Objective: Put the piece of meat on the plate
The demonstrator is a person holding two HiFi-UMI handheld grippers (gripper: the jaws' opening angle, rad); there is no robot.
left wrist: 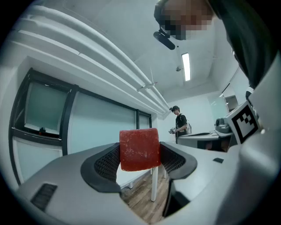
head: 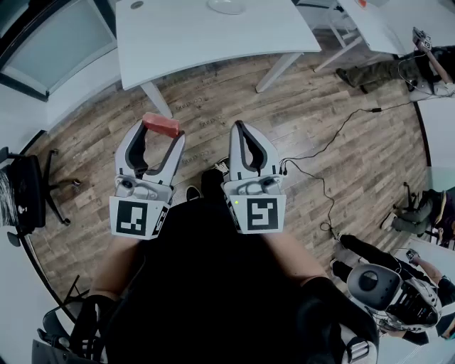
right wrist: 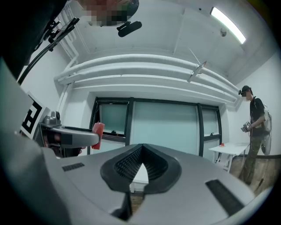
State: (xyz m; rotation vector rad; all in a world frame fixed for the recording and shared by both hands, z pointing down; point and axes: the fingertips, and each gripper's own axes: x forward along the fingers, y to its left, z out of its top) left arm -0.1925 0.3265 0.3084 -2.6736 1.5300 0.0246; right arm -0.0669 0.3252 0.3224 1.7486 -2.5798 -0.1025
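The piece of meat (head: pixel 161 125), a red block, is clamped between the jaws of the left gripper (head: pixel 162 132), which are spread wide around it. In the left gripper view the black ribbed pads (left wrist: pixel 107 162) are seen pressed against both sides of the block. The upper part of the block stands out above the jaw tips. The meat is held in the air over the wooden floor (head: pixel 341 163), at about 11 o'clock from the middle of the head view.

The jaws of the right gripper (head: pixel 238 129) are brought together with their tips touching, and nothing is held between them. This gripper is held just beside the left one, at its 3 o'clock, and the two are kept apart. Both are pointed towards 12 o'clock in the head view.

The plate (head: pixel 227 6), pale and round, is seen at 12 o'clock, cut off by the upper edge of the head view. It is set on a white tabletop (head: pixel 206 35), well apart from the meat.

A black office chair (head: pixel 25 192) is placed at 9 o'clock on the floor. A thin black cable (head: pixel 334 142) is trailed across the boards at about 2 o'clock. In the right gripper view a standing person (right wrist: pixel 254 127) in dark clothes and a cap is seen far off at 3 o'clock.
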